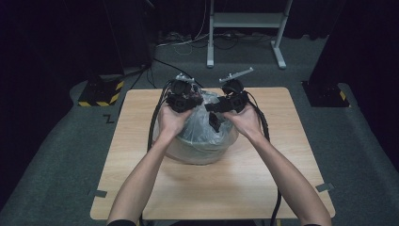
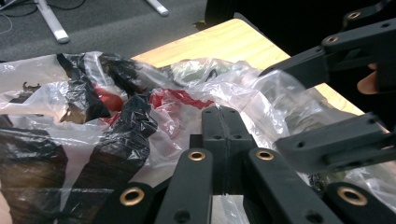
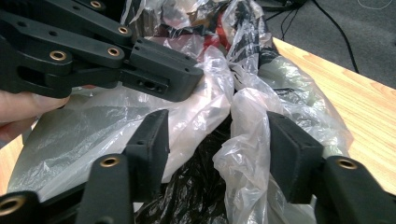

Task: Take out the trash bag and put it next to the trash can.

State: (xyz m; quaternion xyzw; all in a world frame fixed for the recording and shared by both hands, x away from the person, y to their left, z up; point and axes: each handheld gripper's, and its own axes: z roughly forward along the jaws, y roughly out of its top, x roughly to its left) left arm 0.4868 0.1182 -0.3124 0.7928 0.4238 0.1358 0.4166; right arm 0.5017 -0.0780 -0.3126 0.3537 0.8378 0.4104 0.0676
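Forearms flank clear plastic bag (image 1: 202,136) mid-worktop (image 1: 141,188). Left hand-held gripper (image 2: 223,135) pressed together on film; right hand-held gripper (image 3: 217,135) spread around a fold. Thin, slippery, tearable film: grip bunched rim.

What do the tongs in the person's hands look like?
Both tongs are black, boxy plastic with flat arms pinned by brass-coloured rivets. The left tongs and right tongs each trail thick black cables off the table's near edge. The right one carries a grey plate on top. The forearms are bare.

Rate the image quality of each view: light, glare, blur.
High view: table evenly lit, surroundings dark, slightly soft. Left gripper view: glare patches on the plastic bag, near jaws blurred. Right gripper view: bag sharp, bright sheen on its folds, floor dim.
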